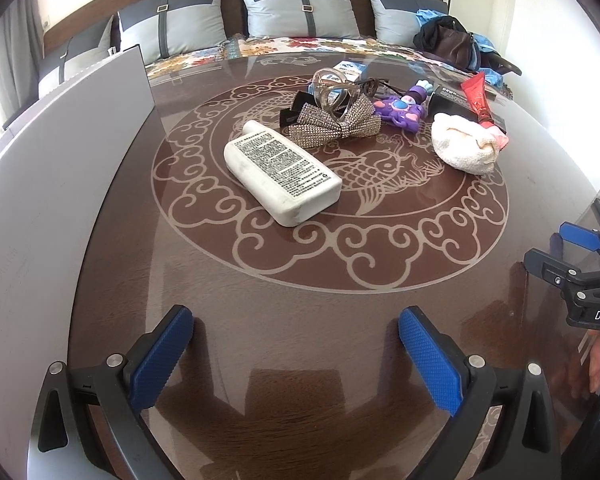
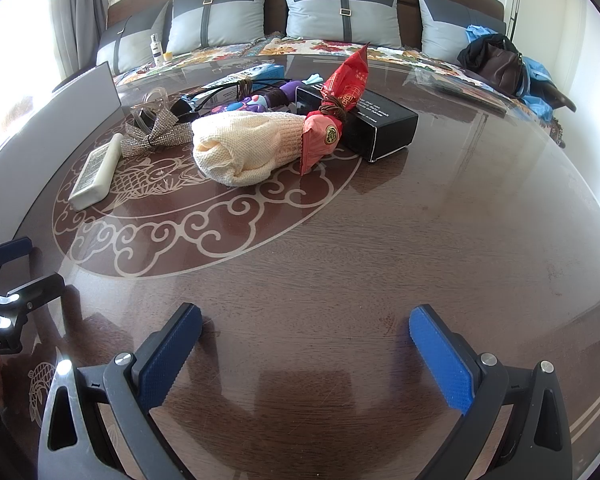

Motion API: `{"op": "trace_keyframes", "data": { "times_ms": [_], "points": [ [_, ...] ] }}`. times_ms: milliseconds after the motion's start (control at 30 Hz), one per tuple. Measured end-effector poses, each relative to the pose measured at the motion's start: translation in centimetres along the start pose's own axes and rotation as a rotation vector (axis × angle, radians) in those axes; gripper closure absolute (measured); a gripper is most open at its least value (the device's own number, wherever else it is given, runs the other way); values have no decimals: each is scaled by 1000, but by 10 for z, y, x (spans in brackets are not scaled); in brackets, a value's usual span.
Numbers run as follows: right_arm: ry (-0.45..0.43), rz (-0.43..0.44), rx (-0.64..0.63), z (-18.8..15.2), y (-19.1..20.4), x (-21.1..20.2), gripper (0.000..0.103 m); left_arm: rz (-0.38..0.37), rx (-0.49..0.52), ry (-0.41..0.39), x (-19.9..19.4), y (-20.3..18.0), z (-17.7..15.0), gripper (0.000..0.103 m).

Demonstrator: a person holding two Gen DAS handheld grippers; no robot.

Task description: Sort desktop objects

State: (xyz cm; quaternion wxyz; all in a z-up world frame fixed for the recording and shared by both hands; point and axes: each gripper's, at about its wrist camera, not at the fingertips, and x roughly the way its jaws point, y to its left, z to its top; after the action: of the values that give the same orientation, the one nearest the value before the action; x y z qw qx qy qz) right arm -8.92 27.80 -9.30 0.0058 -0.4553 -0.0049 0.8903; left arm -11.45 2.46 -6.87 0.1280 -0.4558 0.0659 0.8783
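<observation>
1. A dark wooden table (image 1: pixel 300 340) with a pale fish-and-cloud inlay carries a cluster of desktop clutter; a bed (image 2: pixel 300 46) with grey cushions stands behind it.
2. A grey panel (image 1: pixel 60 160) stands upright along the table's left edge.
3. A black box (image 2: pixel 380 124) lies at the right of the cluster, a red foil packet (image 2: pixel 350 76) leaning on it.
4. A cream knitted pouch (image 2: pixel 244 148) lies in front, touching a pink wrapper (image 2: pixel 320 140).
5. A white bottle (image 1: pixel 280 172) lies on its side, nearest the left claw.
6. A rhinestone bow (image 1: pixel 336 124), a clear plastic frame (image 1: pixel 334 94) and a purple toy (image 1: pixel 400 110) crowd together behind the bottle.
7. The left claw (image 1: pixel 296 356) hovers over bare table, released wide, gripping nothing.
8. The right claw (image 2: pixel 306 356) likewise gapes empty, well short of the pouch.
</observation>
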Motion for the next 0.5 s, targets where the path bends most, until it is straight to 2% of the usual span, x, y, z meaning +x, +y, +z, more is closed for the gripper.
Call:
{"op": "trace_keyframes", "data": {
  "times_ms": [500],
  "points": [
    [0,0,0,0,0,0,0,4,-6,-4,0,1,1,0]
  ]
}}
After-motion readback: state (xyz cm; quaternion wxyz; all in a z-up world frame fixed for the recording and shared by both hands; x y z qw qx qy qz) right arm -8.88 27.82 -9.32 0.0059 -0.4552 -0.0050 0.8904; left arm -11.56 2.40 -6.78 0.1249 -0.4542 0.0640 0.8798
